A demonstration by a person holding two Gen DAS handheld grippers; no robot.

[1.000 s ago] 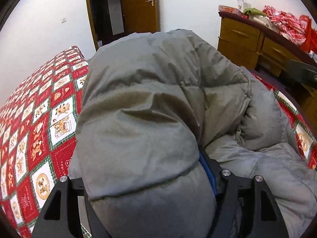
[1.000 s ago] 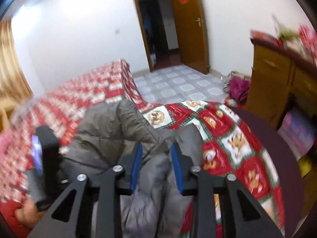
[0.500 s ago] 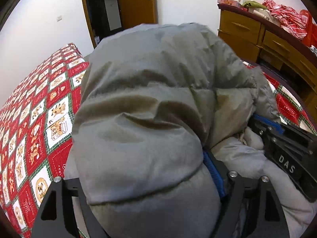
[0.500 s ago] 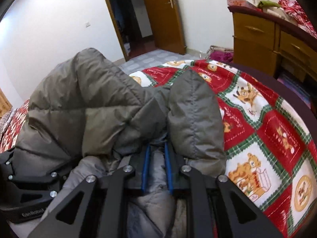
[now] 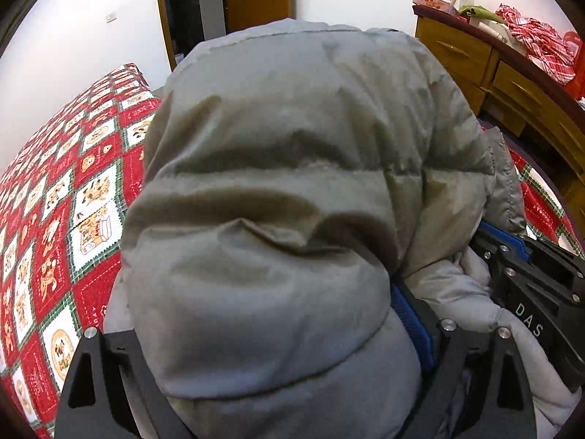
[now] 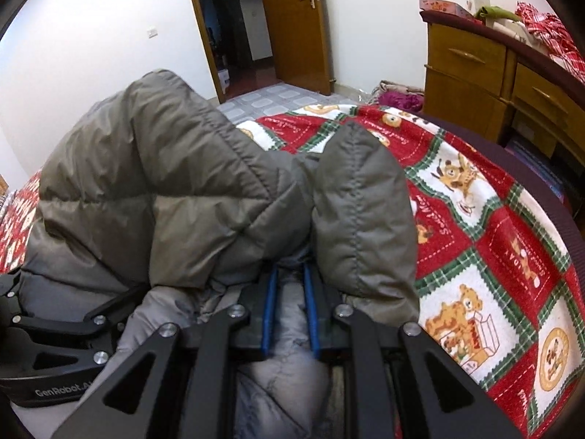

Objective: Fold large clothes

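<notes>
On the bedspread — grey padded coat, right gripper pinching it.

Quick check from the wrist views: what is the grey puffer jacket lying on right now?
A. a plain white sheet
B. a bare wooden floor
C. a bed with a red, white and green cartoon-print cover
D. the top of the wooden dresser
C: the puffer jacket is bunched on the red, white and green cartoon-print cover, which shows on both sides of it.

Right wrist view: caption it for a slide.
Right gripper pinching a grey puffer jacket folded on a red patterned bedspread.
</notes>
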